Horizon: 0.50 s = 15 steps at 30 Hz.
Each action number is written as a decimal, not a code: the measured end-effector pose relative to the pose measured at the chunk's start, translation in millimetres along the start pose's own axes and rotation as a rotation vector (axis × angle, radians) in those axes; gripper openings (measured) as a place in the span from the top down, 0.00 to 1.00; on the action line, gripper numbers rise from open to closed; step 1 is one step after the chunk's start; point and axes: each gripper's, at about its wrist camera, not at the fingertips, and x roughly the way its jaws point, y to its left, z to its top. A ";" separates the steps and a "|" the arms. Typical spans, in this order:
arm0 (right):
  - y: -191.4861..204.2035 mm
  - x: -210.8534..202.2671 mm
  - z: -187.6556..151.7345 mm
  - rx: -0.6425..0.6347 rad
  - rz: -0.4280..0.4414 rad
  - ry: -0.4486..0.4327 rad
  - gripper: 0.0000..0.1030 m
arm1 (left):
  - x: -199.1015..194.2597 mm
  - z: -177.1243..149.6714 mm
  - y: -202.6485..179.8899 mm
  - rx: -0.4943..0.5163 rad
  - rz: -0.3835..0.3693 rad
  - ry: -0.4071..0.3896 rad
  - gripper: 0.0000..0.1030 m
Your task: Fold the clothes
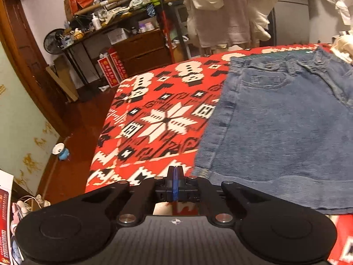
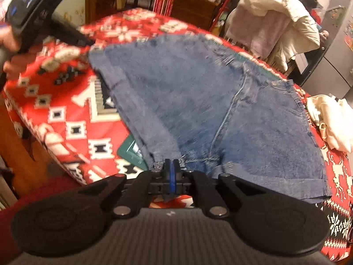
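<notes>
Blue denim shorts [image 1: 286,121] [image 2: 198,101] lie spread on the table's red patterned cloth [image 1: 158,119], waistband at the far side. My left gripper [image 1: 175,172] is shut with nothing seen between its fingers. It hovers over the cloth just left of the outer corner of the shorts' hem. In the right wrist view a hand holds this left gripper [image 2: 88,43] at that same corner. My right gripper [image 2: 171,165] is shut at the inner end of the left leg's hem. Denim reaches into its closed fingers, and that leg looks slightly lifted.
A green mat [image 2: 130,148] shows under the raised leg. A cream garment [image 2: 331,121] lies at the table's right end. The table's left edge [image 1: 99,145] drops to a wooden floor. A rack of pale clothes [image 1: 225,15] and cluttered shelves [image 1: 114,15] stand beyond.
</notes>
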 end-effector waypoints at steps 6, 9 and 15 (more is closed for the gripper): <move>-41.0 -31.0 -7.4 0.069 -0.019 -0.062 0.98 | -37.3 5.0 -27.0 -0.017 -0.112 -0.030 0.95; -65.6 -42.4 -14.1 0.106 -0.046 -0.071 0.96 | -58.5 6.9 -55.7 0.018 -0.189 -0.054 0.95; -122.0 -50.8 -40.5 0.222 -0.120 -0.054 0.92 | -99.7 7.3 -128.0 0.144 -0.343 -0.116 0.87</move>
